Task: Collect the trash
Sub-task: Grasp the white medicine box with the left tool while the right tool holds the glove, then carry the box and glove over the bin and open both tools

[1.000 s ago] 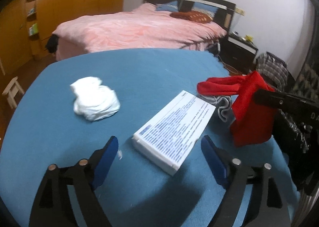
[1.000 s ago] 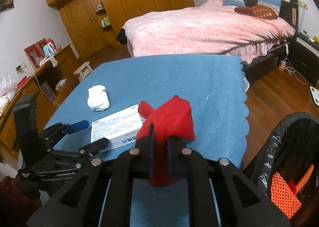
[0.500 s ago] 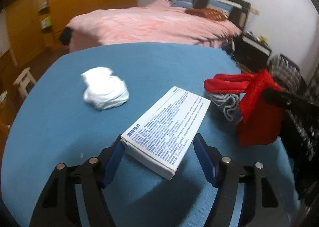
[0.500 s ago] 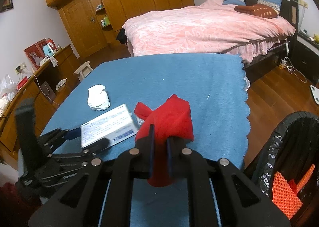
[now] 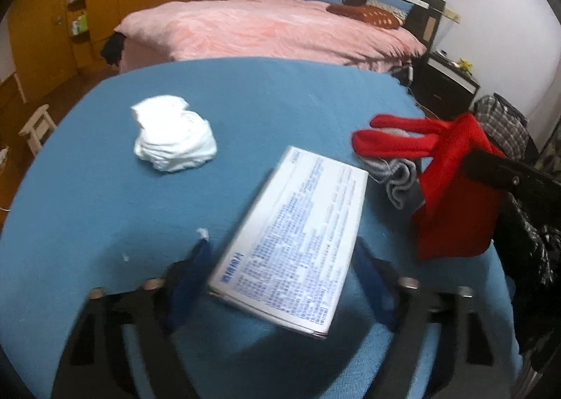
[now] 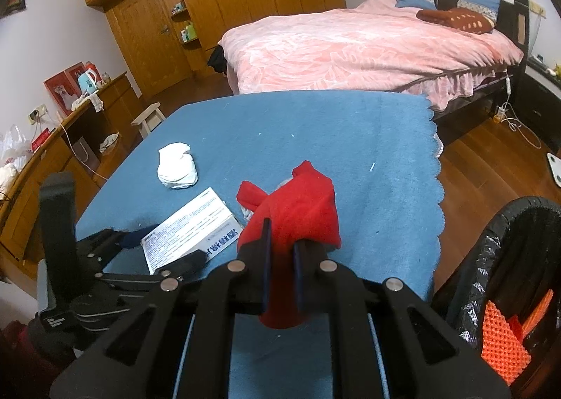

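A white printed box (image 5: pixel 291 244) is gripped at its near end by my left gripper (image 5: pixel 282 251), its blue pads pressed on both long sides, and it hangs tilted over its shadow on the blue tablecloth (image 5: pixel 263 100). From the right wrist view the same box (image 6: pixel 189 230) sits in the left gripper (image 6: pixel 164 248). My right gripper (image 6: pixel 280 234) is shut on a red cloth (image 6: pixel 298 209), which hangs above the table's right side (image 5: pixel 452 195). A crumpled white tissue (image 5: pixel 173 143) lies at the left.
A grey cloth (image 5: pixel 399 178) lies under the red one. Small white scraps (image 5: pixel 202 232) dot the tablecloth. A black-lined bin (image 6: pixel 505 258) with orange netting (image 6: pixel 501 332) stands right of the table. A pink bed (image 6: pixel 368 48) is behind, a wooden dresser (image 6: pixel 52 153) at the left.
My left gripper moved forward around the white box, closed on its sides and raised its near end off the cloth. The right gripper and red cloth stayed still.
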The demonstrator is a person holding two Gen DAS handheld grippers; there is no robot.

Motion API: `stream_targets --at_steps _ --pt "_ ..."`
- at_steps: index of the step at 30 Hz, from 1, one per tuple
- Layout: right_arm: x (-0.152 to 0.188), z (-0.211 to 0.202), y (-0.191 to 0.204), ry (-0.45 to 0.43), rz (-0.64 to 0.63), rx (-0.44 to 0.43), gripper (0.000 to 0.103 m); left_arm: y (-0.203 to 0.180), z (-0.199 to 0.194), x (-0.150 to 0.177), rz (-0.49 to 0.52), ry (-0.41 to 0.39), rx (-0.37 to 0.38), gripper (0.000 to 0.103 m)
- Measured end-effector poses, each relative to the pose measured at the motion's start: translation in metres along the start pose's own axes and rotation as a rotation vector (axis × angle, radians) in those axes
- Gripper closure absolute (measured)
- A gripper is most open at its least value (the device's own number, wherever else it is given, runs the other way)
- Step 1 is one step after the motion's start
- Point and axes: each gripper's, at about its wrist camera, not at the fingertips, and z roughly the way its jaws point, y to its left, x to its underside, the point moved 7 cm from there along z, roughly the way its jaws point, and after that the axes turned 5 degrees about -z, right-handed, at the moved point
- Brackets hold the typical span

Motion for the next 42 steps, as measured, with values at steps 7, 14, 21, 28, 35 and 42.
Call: stream_targets --at_steps 7,14,21,28,35,42 --pt "-0.002 -0.005 0.004 -0.008 -0.005 -0.006 0.093 -0.006 -0.027 -0.012 -0.02 -0.093 -0.021 0.041" --pt "-0.015 -0.023 0.01 -0.045 -0.016 -0.021 0.093 -0.014 -0.059 -0.033 -0.029 -0.155 -0.045 0.043" --pt "-0.029 -0.047 0.015 -0.095 -0.033 -0.044 0.093 -0.024 -0.088 -0.048 -0.025 -0.202 -0.041 0.043" --pt "-0.037 -0.069 0.015 -0.125 -0.035 -0.068 0.093 -0.027 -0.108 -0.052 -0.046 -0.235 -0.032 0.043" --pt "-0.038 -0.089 0.014 -0.155 -0.026 -0.071 0.093 -0.027 -0.118 -0.048 -0.045 -0.242 -0.045 0.044" --pt "-0.045 -0.118 0.004 -0.199 -0.035 -0.044 0.093 -0.036 -0.128 -0.05 -0.038 -0.254 -0.037 0.044"
